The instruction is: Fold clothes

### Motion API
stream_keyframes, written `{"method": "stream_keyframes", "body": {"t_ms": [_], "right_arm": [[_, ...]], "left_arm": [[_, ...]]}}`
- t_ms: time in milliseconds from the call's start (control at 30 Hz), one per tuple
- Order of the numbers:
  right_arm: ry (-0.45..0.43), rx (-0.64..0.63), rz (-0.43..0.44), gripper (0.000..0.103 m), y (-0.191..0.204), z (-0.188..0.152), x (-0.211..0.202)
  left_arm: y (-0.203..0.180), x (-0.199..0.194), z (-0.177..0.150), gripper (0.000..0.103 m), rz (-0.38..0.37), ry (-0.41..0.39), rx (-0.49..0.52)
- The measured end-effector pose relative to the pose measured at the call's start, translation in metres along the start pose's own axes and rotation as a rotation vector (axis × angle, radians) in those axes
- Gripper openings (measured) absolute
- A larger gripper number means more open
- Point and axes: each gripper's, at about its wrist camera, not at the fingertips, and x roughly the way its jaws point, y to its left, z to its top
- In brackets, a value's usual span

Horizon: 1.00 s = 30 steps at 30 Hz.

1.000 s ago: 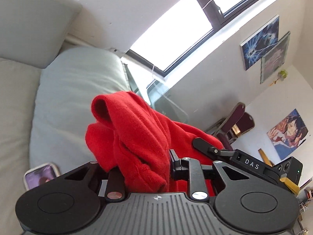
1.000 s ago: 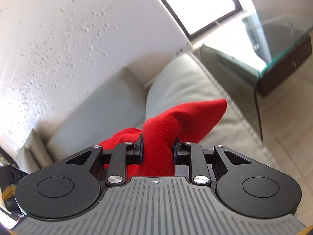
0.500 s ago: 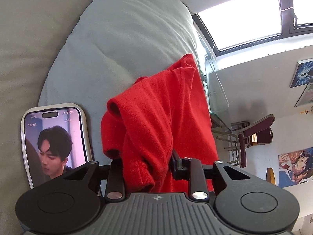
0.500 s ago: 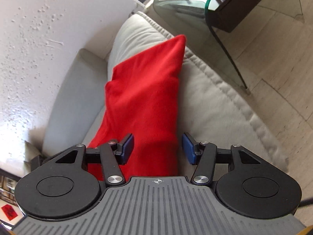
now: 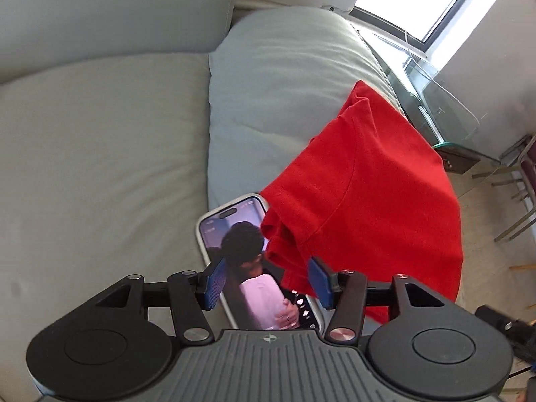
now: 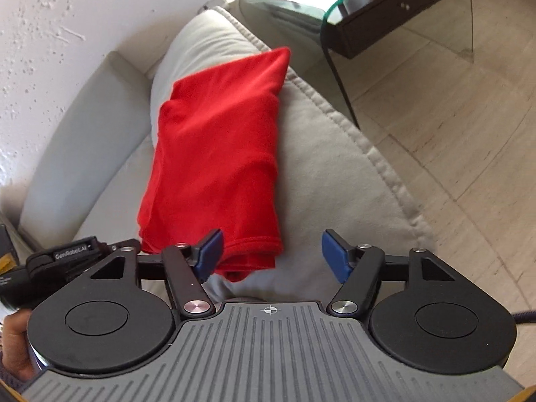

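Observation:
A folded red garment (image 5: 368,181) lies on the grey sofa cushion (image 5: 274,93), stretching toward the sofa's far arm. In the right wrist view the same red garment (image 6: 217,154) shows as a long folded bundle on the cushion (image 6: 321,167). My left gripper (image 5: 267,281) is open, its blue pads either side of the garment's near hem and a phone, touching neither. My right gripper (image 6: 271,255) is open just short of the garment's near end, with the left pad (image 6: 209,256) beside the hem. The left gripper's body (image 6: 70,254) shows at the left edge.
A lit phone (image 5: 258,264) lies on the sofa seat beside the garment, partly under its edge. A glass side table (image 6: 395,20) stands past the sofa arm on a tiled floor (image 6: 452,140). Sofa backrest (image 5: 110,10) and white wall (image 6: 67,16) lie behind. A hand (image 6: 13,345) holds the left gripper.
Both grippers have opened and let go of the red garment, which went from hanging in the air to lying on the cushion. Both have drawn back from it.

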Motion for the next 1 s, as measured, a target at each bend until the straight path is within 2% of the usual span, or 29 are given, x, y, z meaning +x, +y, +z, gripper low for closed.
{"method": "stream_keyframes", "body": {"t_ms": [67,133,200,300,467,567,700,933,1000], "right_arm": [[-0.021,-0.036,0.009,0.087,0.010,0.001,-0.021],[-0.032,-0.076,0.028,0.090,0.025,0.005,-0.037],[-0.044,-0.127,0.039,0.092,0.043,0.007,-0.052],[-0.073,-0.221,-0.005,0.094,0.069,0.006,-0.069],[-0.100,-0.291,-0.067,0.095,0.091,0.003,-0.102],[-0.116,-0.332,-0.104,0.097,0.104,0.002,-0.121],[-0.136,-0.369,-0.134,0.100,0.113,-0.002,-0.148],[-0.148,-0.392,-0.181,0.100,0.116,-0.012,-0.178],[-0.147,-0.395,-0.187,0.100,0.117,-0.013,-0.181]], "left_arm": [[-0.014,-0.019,-0.006,0.057,0.021,-0.036,0.087],[-0.029,-0.035,-0.010,0.065,0.034,-0.070,0.150],[-0.045,-0.050,-0.012,0.071,0.040,-0.103,0.201],[-0.066,-0.068,-0.013,0.079,0.040,-0.152,0.264],[-0.090,-0.105,-0.017,0.087,0.061,-0.234,0.333],[-0.098,-0.124,-0.023,0.088,0.033,-0.275,0.367],[-0.101,-0.138,-0.033,0.091,-0.010,-0.257,0.363],[-0.105,-0.144,-0.041,0.094,-0.016,-0.217,0.370],[-0.105,-0.148,-0.041,0.101,-0.024,-0.211,0.358]]}}
